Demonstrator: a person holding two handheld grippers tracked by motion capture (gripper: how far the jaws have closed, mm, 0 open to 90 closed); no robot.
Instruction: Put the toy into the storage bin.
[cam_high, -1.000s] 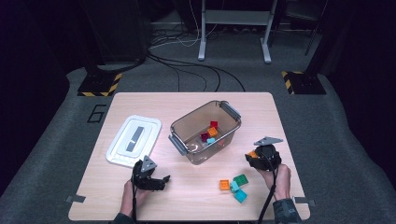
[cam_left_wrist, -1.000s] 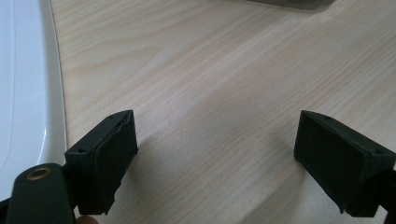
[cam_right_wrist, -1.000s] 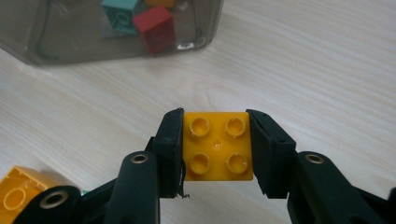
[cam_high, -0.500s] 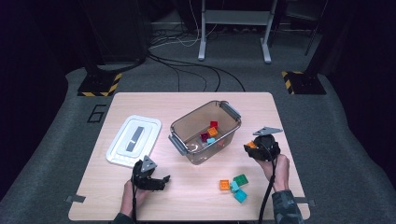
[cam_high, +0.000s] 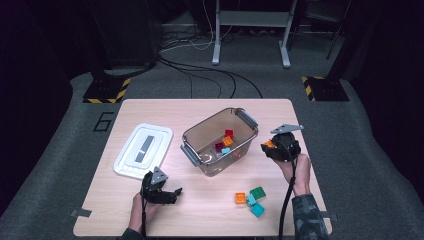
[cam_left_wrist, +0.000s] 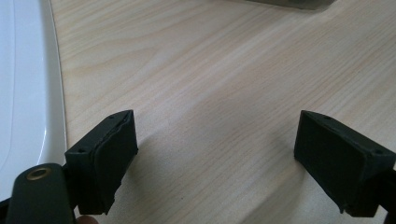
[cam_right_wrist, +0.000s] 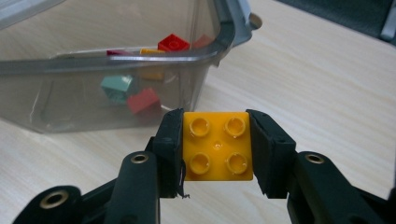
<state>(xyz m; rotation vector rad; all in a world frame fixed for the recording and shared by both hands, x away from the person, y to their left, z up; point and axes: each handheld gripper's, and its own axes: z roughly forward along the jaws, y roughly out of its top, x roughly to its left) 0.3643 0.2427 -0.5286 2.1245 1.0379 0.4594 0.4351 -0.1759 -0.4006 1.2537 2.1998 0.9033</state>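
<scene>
My right gripper (cam_high: 272, 147) is shut on a yellow four-stud brick (cam_right_wrist: 217, 146), held above the table just right of the clear plastic bin (cam_high: 200, 150). The same brick (cam_high: 269, 144) peeks out at the gripper's left side in the high view. Inside the bin lie red, orange and teal bricks (cam_high: 226, 141). Near the table's front left, my left gripper (cam_high: 172, 194) rests low over the wood, open, with bare table between its fingers (cam_left_wrist: 107, 161).
A white lid (cam_high: 143, 150) lies flat at the left, its edge (cam_left_wrist: 28, 93) beside my left gripper. An orange, a green and two teal bricks (cam_high: 251, 199) sit loose at the front right of the table (cam_high: 150, 112).
My right gripper has lifted with the yellow brick and moved away from the loose bricks toward the bin's right side. The left gripper has stayed put.
</scene>
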